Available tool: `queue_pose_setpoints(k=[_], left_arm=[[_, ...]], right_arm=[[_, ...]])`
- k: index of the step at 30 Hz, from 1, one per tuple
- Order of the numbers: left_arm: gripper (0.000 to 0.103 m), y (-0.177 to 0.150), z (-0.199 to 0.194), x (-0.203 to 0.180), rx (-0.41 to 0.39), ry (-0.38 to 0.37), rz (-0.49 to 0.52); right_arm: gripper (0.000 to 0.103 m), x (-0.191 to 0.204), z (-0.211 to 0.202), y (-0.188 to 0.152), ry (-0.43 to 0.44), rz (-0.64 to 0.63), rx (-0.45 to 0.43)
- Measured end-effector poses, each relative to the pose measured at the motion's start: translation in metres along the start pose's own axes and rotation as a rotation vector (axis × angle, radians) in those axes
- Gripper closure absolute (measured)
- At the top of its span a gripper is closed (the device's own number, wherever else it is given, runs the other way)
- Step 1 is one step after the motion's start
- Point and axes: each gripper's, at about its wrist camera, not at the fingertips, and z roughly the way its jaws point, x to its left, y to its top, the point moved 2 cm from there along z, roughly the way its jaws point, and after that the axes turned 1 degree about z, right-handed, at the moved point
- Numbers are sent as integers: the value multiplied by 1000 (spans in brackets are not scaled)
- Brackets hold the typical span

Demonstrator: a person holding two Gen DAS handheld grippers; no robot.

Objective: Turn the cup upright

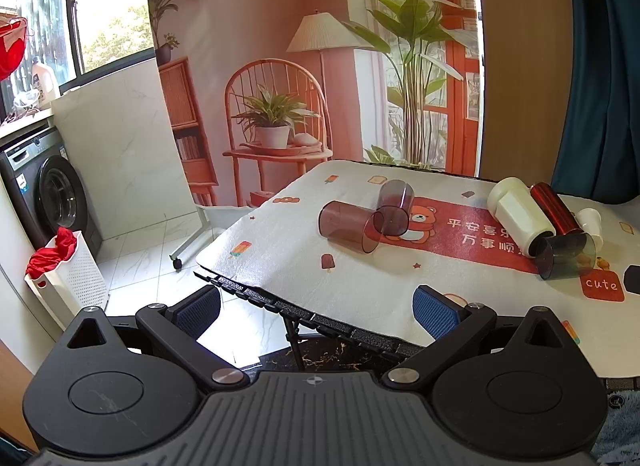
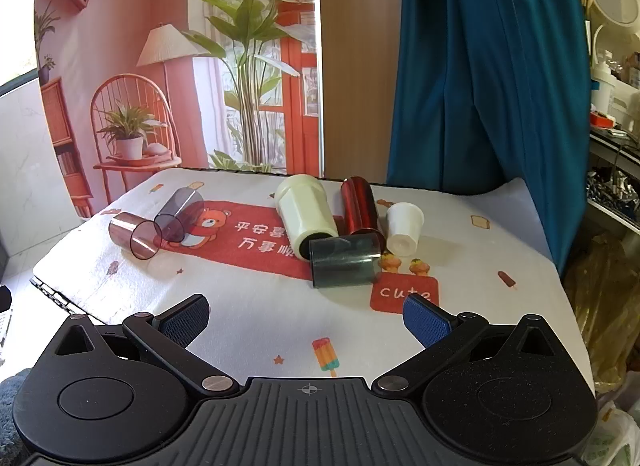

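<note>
Several cups lie on their sides on the table. A clear pink cup [image 1: 347, 231] [image 2: 135, 234] and a clear purple cup [image 1: 394, 206] [image 2: 180, 213] lie touching at the left. A cream tumbler [image 1: 518, 214] [image 2: 306, 214], a shiny red cup [image 1: 555, 211] [image 2: 360, 210] and a dark grey-green clear cup [image 1: 566, 256] [image 2: 345, 261] lie in a cluster at the right. A small white cup [image 1: 591, 223] [image 2: 404, 227] stands mouth-down beside them. My left gripper [image 1: 318, 312] is open and empty at the table's near-left edge. My right gripper [image 2: 307, 318] is open and empty above the cloth, in front of the grey-green cup.
The table [image 2: 256, 314] carries a white cloth with a red bear print. A blue curtain [image 2: 472, 65] hangs behind at the right. A washing machine [image 1: 52, 193] and a white laundry basket [image 1: 70, 278] stand on the floor at the left. Cluttered shelves [image 2: 612, 113] are at far right.
</note>
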Motion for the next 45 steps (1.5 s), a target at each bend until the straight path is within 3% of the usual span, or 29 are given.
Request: queue_pose_setpoints(k=[45], left_arm=[[0, -7, 3, -5, 12, -1, 4]], right_arm=[[0, -1, 3, -5, 0, 3, 7]])
